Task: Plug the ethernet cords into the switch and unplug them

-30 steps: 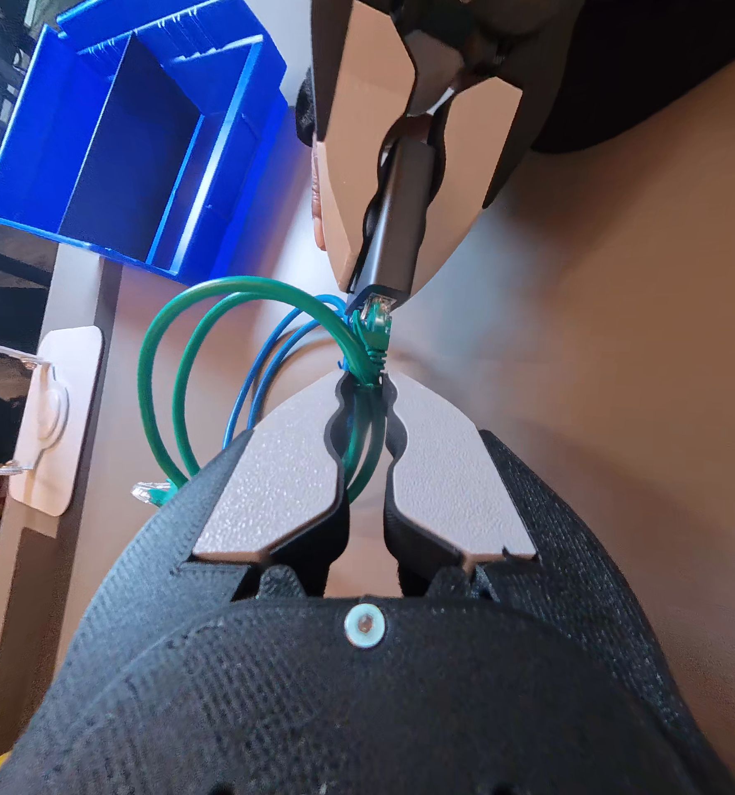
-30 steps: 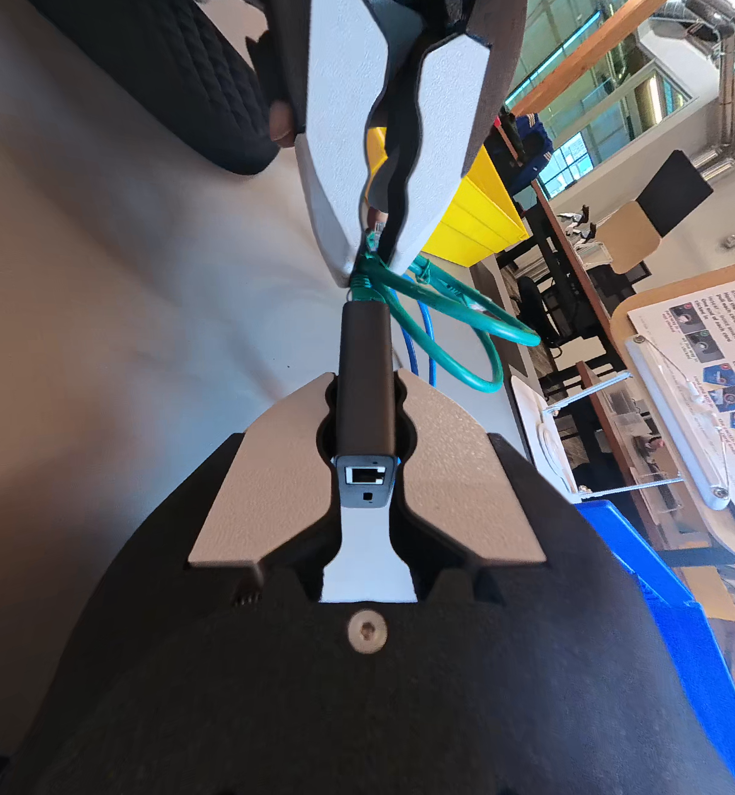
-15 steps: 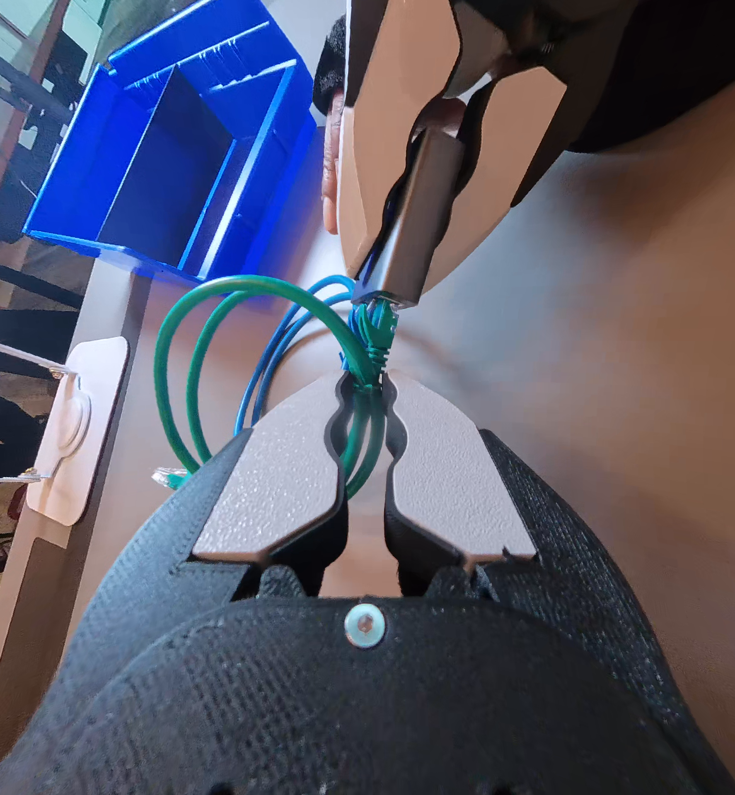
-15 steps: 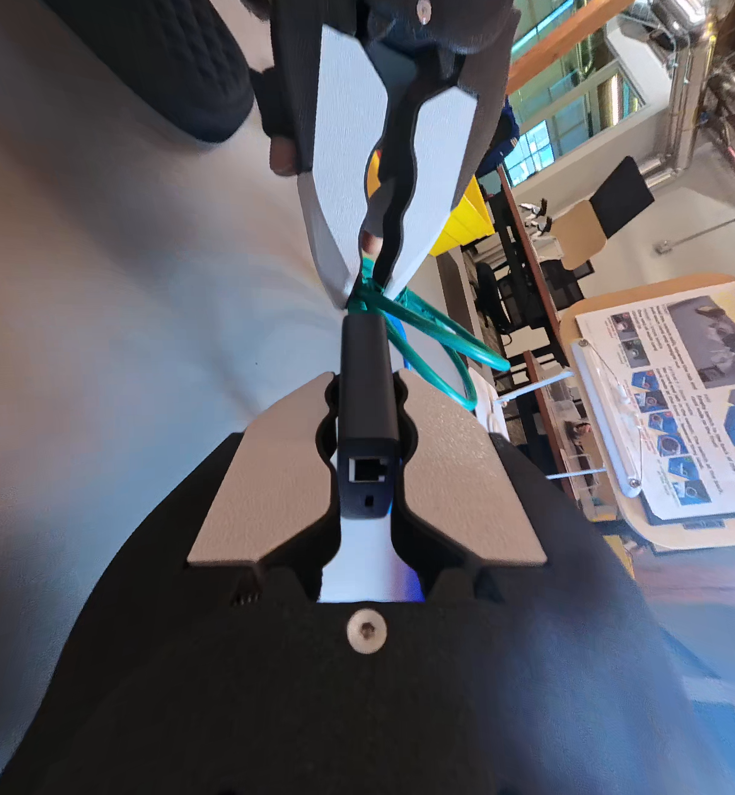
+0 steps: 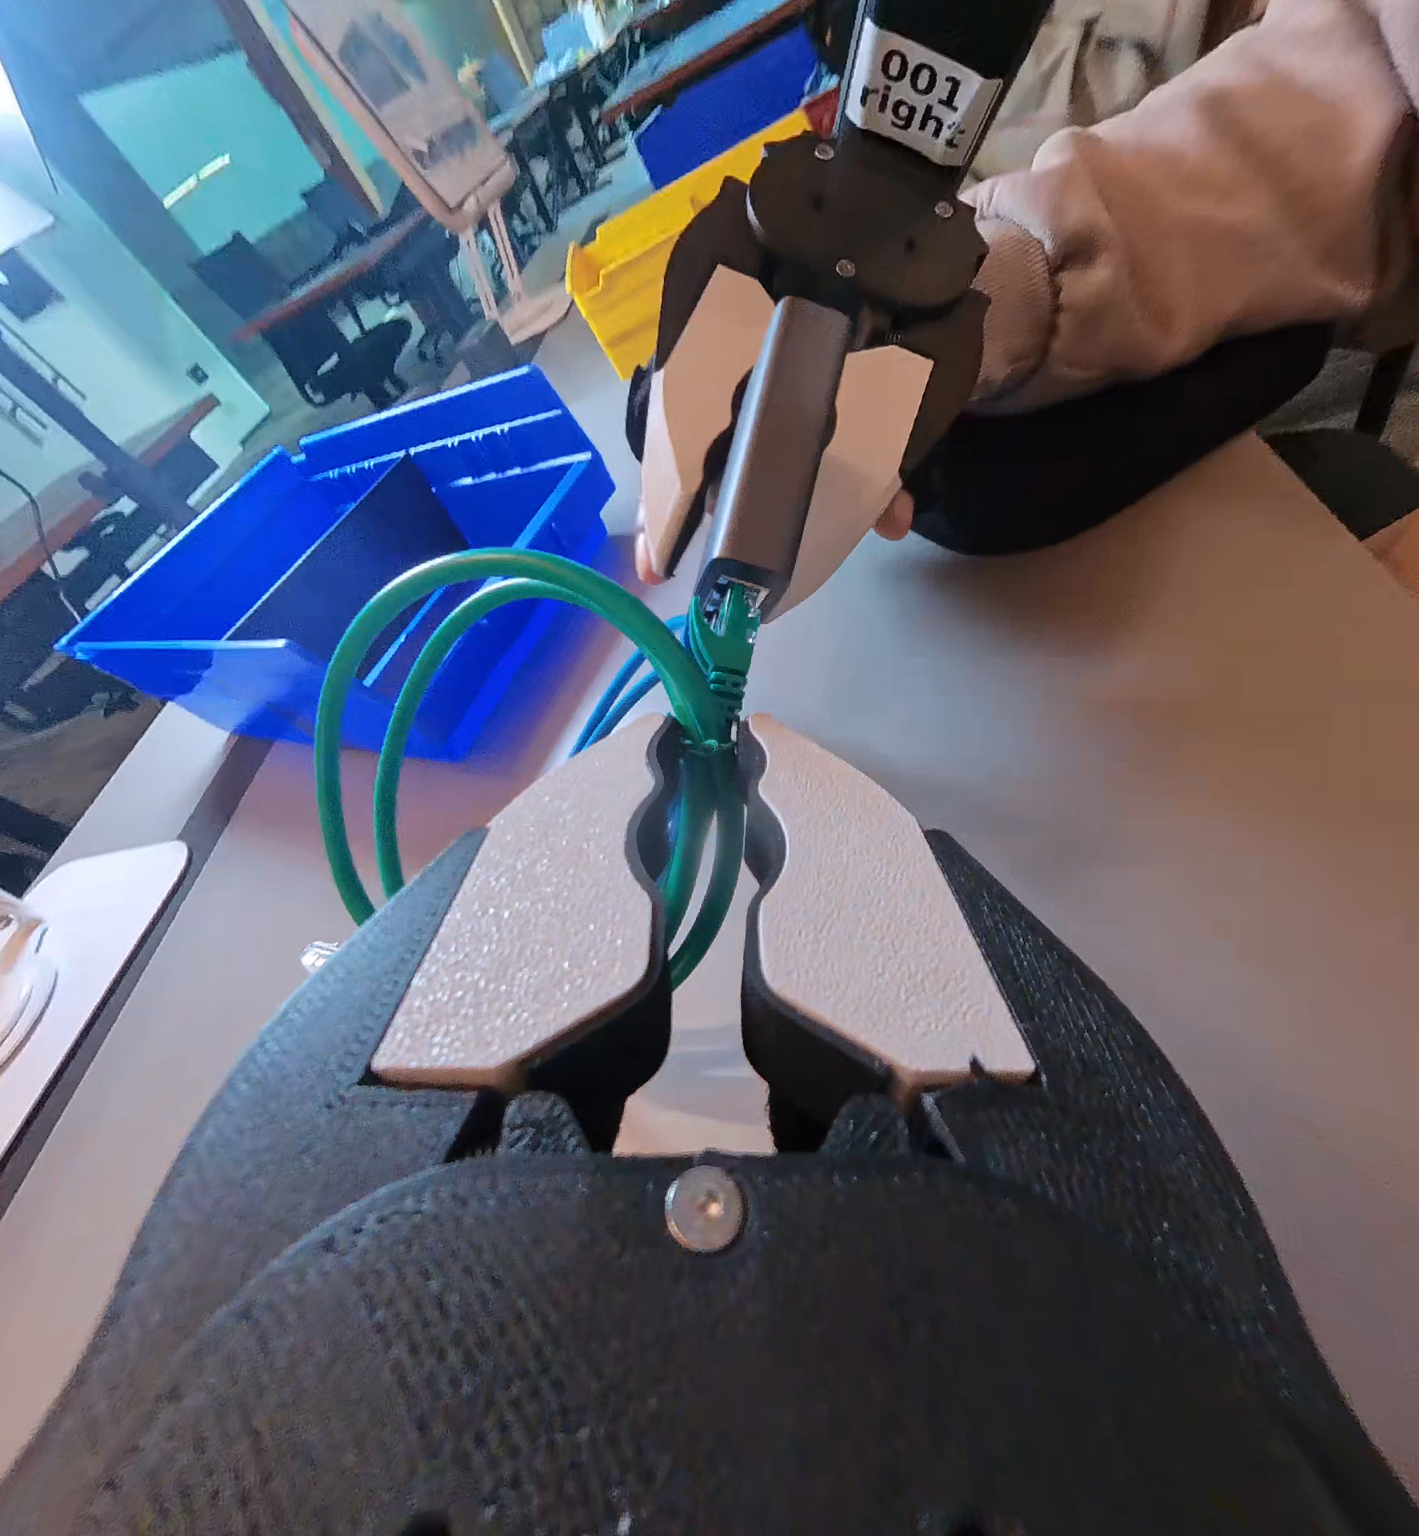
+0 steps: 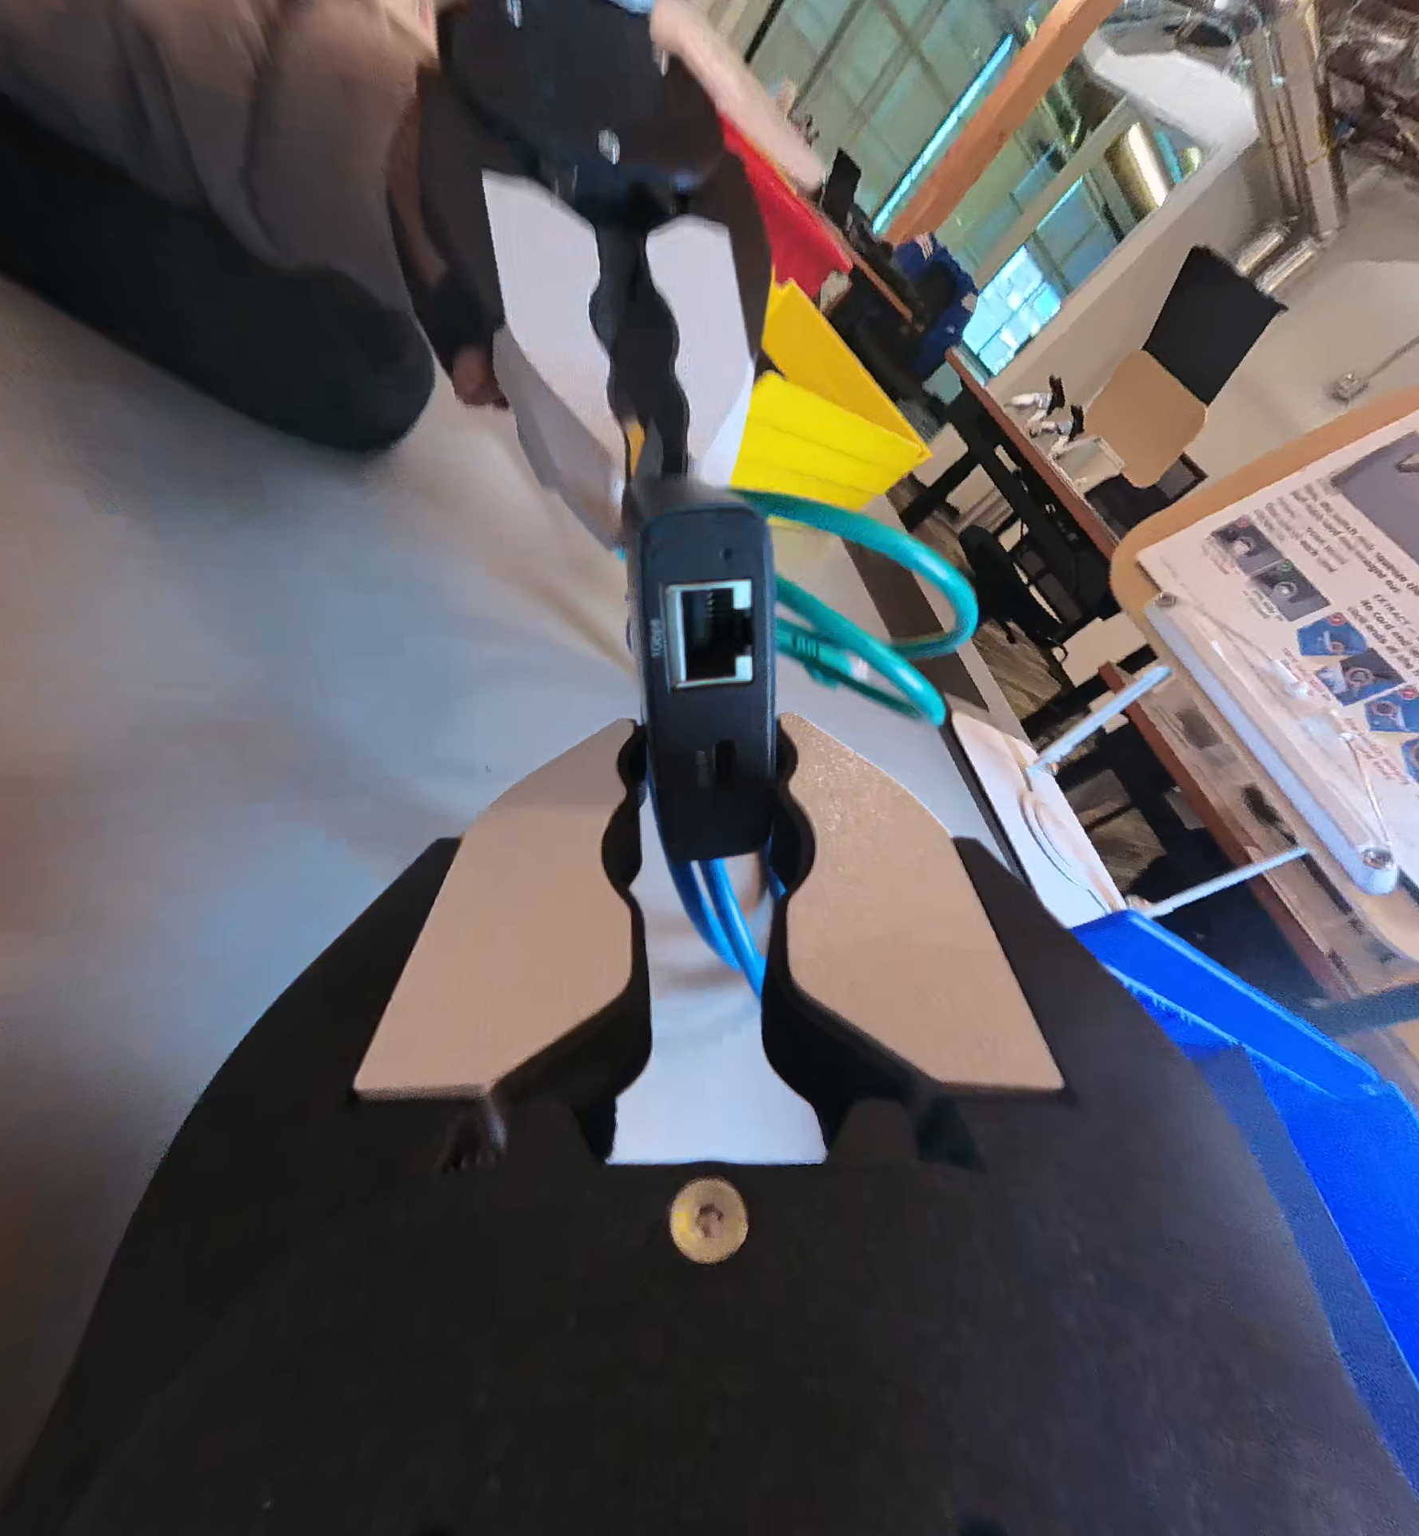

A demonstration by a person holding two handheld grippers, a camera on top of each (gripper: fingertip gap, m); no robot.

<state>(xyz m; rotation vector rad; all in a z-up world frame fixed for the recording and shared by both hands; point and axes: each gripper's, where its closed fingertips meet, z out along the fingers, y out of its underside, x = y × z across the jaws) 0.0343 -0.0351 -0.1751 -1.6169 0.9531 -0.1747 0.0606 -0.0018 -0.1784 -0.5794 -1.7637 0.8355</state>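
My right gripper [image 6: 706, 740] is shut on the black switch [image 6: 706, 665]. An empty port [image 6: 710, 636] on the switch's near end faces the camera. In the left wrist view the right gripper [image 5: 731, 582] holds the switch [image 5: 773, 449] pointing down at me. My left gripper [image 5: 706, 731] is shut on the green ethernet cord [image 5: 357, 748] just behind its plug [image 5: 723, 640]. The plug's tip sits in the mouth of the switch's lower port. A blue cord [image 5: 623, 698] runs behind it and also hangs under the switch in the right wrist view [image 6: 731, 923]. The left gripper [image 6: 648, 465] shows blurred beyond the switch.
A blue bin [image 5: 332, 582] stands on the table to the left, and a yellow bin [image 5: 631, 274] stands behind it. A white stand base [image 5: 50, 939] sits at the table's left edge, holding a sign board [image 6: 1354, 623]. A person's sleeve [image 5: 1188, 208] is above the right gripper. The gap from one gripper's tips to the other's is roughly 5 cm.
Both grippers have tilted so the room beyond the table now shows. The switch's near end has swung up towards the right camera. The green plug stays at the switch's port.
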